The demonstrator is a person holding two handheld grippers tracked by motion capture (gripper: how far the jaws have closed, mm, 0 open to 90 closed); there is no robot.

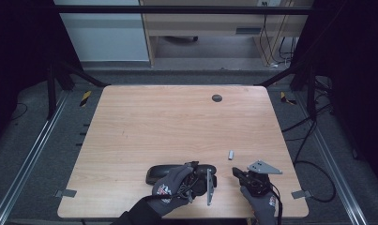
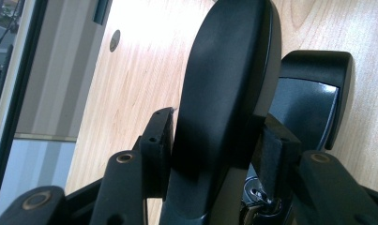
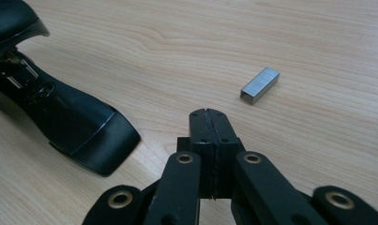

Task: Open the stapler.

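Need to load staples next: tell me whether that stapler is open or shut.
Open. The left gripper grips the stapler's top arm, swung up off its base, exposing the inner channel. The staple strip lies loose on the table.

A light wooden table (image 1: 177, 122) with rounded corners is seen, its grain running along its length. A small dark round grommet (image 1: 217, 98) is set into the top near the far edge. Near the front edge, a black stapler (image 1: 161, 172) is rested on the wood, hinged open, with its glossy black base (image 3: 83, 133) laid flat on the surface and its upper arm (image 2: 224, 93) raised above it. A short silver strip of staples (image 3: 260, 85) is laid directly on the table, apart from the stapler and to its right. The rest of the top is shown as bare wood.
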